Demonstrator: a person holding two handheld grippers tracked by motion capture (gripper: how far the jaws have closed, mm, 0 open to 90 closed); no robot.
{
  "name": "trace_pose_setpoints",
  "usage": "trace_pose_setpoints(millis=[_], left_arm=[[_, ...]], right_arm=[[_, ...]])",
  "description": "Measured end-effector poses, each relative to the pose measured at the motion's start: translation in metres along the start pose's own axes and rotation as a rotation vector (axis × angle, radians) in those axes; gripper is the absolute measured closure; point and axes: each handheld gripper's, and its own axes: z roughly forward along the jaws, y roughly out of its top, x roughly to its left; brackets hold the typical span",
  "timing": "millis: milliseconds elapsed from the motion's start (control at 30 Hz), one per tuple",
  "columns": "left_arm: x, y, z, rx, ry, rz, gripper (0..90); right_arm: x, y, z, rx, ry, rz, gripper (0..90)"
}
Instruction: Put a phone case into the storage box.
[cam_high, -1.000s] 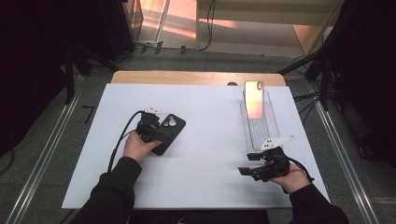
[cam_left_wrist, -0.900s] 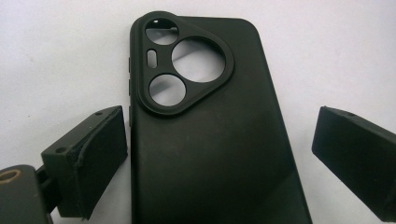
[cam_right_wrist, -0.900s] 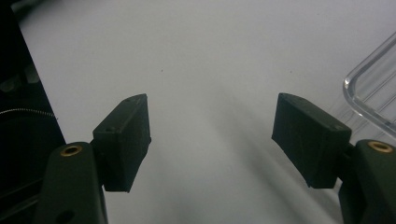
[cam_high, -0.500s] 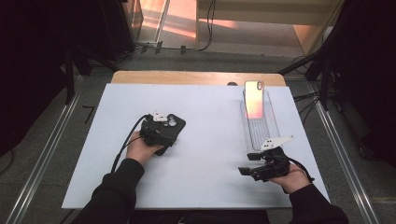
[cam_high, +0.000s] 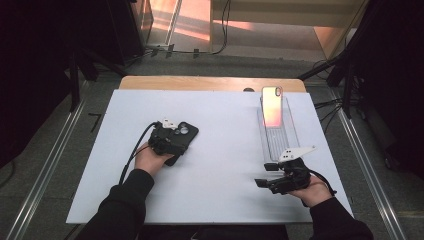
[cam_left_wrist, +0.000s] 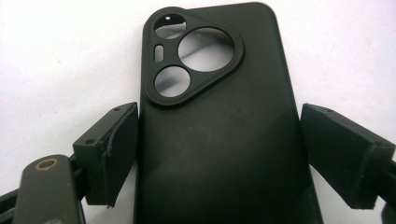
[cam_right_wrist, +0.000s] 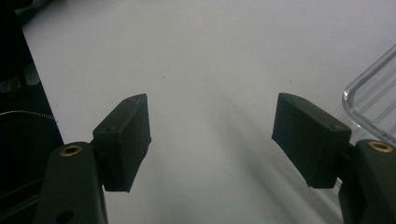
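Note:
A black phone case (cam_left_wrist: 219, 107) lies back up on the white board, its camera cut-out at the far end. In the high view the case (cam_high: 184, 131) is left of the middle. My left gripper (cam_left_wrist: 219, 135) is open, with its jaws straddling the case's long sides, the pads (cam_left_wrist: 114, 149) close against the edges. The same gripper (cam_high: 172, 142) covers the near half of the case. My right gripper (cam_high: 264, 175) rests near the front right of the board, open with nothing between its jaws, and it (cam_right_wrist: 212, 135) faces bare white board.
A clear plastic tray (cam_high: 280, 140) lies lengthwise at the right, with a phone (cam_high: 272, 106) on its far end, screen glowing orange. The tray's corner (cam_right_wrist: 373, 98) is just right of my right gripper. The white board (cam_high: 225, 165) sits on a wooden table (cam_high: 200, 83).
My left gripper slid right and forward over the black case until its jaws straddled it. The case, the right gripper and the tray have stayed where they were.

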Motion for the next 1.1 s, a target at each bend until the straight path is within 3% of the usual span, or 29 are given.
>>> trace_pose_setpoints(millis=[133, 400, 600, 767, 1100], left_arm=[[0.005, 0.002, -0.005, -0.005, -0.023, -0.027, 15.2], [0.011, 0.008, -0.028, -0.063, -0.108, -0.096, 15.2], [0.01, 0.01, -0.044, -0.068, -0.148, -0.103, 15.1], [0.007, 0.01, -0.053, -0.079, -0.195, -0.113, 15.1], [-0.008, 0.007, -0.064, -0.078, -0.247, -0.121, 15.1]], right_arm=[[0.0, 0.0, 0.0, -0.01, 0.005, -0.003, 25.9], [0.001, 0.001, -0.001, -0.027, 0.007, -0.002, 25.5], [0.003, 0.001, -0.003, -0.069, 0.004, -0.024, 25.5], [0.003, 0.003, -0.002, -0.066, 0.006, -0.022, 25.2], [0.006, 0.006, -0.002, -0.053, 0.009, -0.021, 23.5]])
